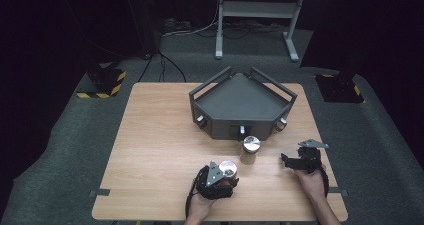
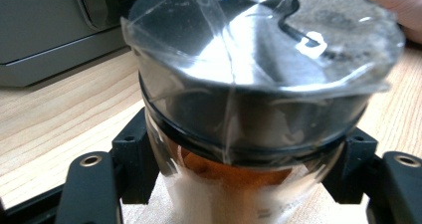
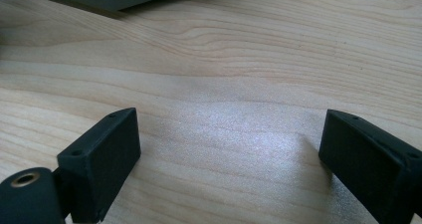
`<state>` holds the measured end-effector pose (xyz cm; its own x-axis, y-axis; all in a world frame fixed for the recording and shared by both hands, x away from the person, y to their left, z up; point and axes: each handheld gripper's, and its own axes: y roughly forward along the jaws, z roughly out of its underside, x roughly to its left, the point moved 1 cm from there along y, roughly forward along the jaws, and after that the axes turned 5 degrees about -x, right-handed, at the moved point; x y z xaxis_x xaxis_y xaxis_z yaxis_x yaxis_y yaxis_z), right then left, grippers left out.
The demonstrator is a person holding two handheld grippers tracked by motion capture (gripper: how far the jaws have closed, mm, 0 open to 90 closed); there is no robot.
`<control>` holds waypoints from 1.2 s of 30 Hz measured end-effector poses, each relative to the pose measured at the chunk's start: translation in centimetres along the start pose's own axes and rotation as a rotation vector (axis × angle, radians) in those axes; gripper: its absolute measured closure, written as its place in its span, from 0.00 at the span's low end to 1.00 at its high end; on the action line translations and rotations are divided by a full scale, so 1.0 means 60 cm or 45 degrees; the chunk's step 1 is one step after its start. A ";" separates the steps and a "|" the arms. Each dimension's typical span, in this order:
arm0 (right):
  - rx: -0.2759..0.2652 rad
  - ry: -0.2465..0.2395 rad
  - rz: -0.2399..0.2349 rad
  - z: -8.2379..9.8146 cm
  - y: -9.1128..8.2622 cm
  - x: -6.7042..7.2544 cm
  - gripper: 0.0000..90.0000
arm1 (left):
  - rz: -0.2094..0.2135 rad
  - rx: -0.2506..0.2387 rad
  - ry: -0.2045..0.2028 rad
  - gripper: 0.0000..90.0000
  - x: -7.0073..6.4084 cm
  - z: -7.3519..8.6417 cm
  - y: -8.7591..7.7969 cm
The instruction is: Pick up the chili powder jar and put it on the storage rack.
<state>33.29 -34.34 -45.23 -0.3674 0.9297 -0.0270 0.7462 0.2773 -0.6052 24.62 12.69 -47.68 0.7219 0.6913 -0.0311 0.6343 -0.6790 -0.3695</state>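
Silver-lidded jar (image 2: 259, 84) clamped in left claw (image 1: 220, 177) at lower centre; right claw (image 3: 229, 154) spread wide over bare bench (image 3: 239, 59).

L tongs (image 1: 223, 177) hold jar (image 1: 228, 169); 2nd jar (image 1: 250, 149) by tray (image 1: 240, 105).

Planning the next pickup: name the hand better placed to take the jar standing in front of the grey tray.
Right. The right gripper is open and empty beside the standing jar; the left gripper already clamps another jar.
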 end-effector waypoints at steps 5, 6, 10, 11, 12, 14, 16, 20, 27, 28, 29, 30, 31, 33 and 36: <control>0.000 0.000 0.000 0.000 0.000 0.000 0.10 | -0.005 -0.003 -0.002 0.34 -0.002 0.001 0.000; 0.000 0.000 0.000 0.000 0.000 0.000 0.10 | -0.005 -0.001 -0.003 0.34 -0.002 0.000 0.000; 0.000 0.000 0.000 0.000 0.000 0.000 0.10 | -0.003 0.000 -0.009 0.34 -0.001 -0.001 -0.001; 0.000 0.000 0.000 0.000 0.000 0.000 0.10 | -0.002 0.002 -0.008 0.34 -0.001 -0.001 -0.001; 0.000 0.000 0.000 0.000 0.000 0.000 0.10 | -0.002 0.002 -0.009 0.34 -0.001 -0.002 -0.001; 0.000 0.000 0.000 0.000 0.000 0.000 0.10 | -0.003 0.005 -0.004 0.34 -0.001 -0.003 -0.002; 0.000 0.000 0.000 0.000 0.000 0.000 0.10 | -0.005 0.009 -0.003 0.34 -0.002 -0.006 -0.003; 0.000 0.000 0.000 0.000 0.000 0.000 0.10 | -0.005 0.007 -0.004 0.34 -0.002 -0.009 -0.005; 0.000 0.000 0.000 0.000 0.000 0.000 0.10 | 0.024 -0.010 -0.035 0.34 0.006 -0.014 -0.011; 0.000 0.000 0.000 0.000 0.000 0.000 0.10 | 0.022 -0.009 -0.027 0.34 0.005 -0.017 -0.013; 0.000 0.000 0.000 0.000 0.000 0.000 0.10 | 0.022 -0.009 -0.027 0.34 0.005 -0.017 -0.013; 0.000 0.000 0.000 0.000 0.000 0.000 0.10 | 0.020 -0.007 -0.024 0.34 0.005 -0.021 -0.014; 0.000 0.000 0.000 0.000 0.000 0.000 0.10 | 0.021 -0.008 -0.026 0.34 0.006 -0.022 -0.015; 0.000 0.000 0.000 0.000 0.000 0.000 0.10 | 0.025 -0.011 -0.029 0.34 0.008 -0.025 -0.017; 0.000 0.000 0.000 0.000 0.000 0.000 0.10 | 0.021 -0.010 -0.024 0.34 0.009 -0.030 -0.019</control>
<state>33.28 -34.34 -45.23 -0.3673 0.9297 -0.0272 0.7463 0.2772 -0.6051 24.80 13.40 -45.64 0.7270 0.6845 -0.0544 0.6246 -0.6921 -0.3618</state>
